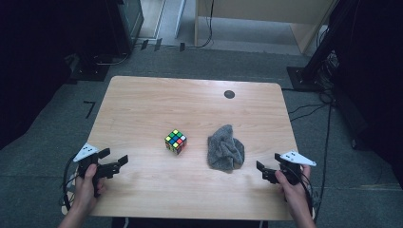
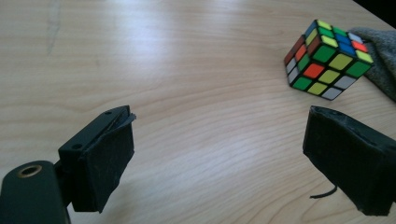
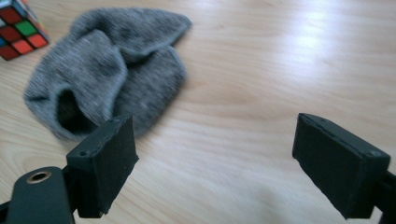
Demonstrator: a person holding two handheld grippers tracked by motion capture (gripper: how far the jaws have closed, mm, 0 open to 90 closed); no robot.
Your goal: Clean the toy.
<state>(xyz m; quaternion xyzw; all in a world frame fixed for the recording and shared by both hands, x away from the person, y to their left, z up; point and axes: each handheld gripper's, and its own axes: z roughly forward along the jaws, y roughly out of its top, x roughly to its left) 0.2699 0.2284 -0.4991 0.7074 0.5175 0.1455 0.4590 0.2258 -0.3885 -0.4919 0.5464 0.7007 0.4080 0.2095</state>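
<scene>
Sock point(image 1: 225, 147) lies lengthwise away from person.

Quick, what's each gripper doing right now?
Left gripper: open, holding nothing.
Right gripper: open, holding nothing.

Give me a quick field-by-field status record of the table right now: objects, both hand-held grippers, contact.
surface: wooden table
object 1: puzzle cube, scrambled, near the table's middle
object 2: grey cloth, crumpled, beside the cube on its right, a small gap between them
left hand-held gripper: jaws open, empty, near the table's left front edge, pointing toward the cube
right hand-held gripper: jaws open, empty, near the right front edge, close to the cloth
contact: neither gripper touches cube or cloth
other: dark round spot near the far edge
</scene>
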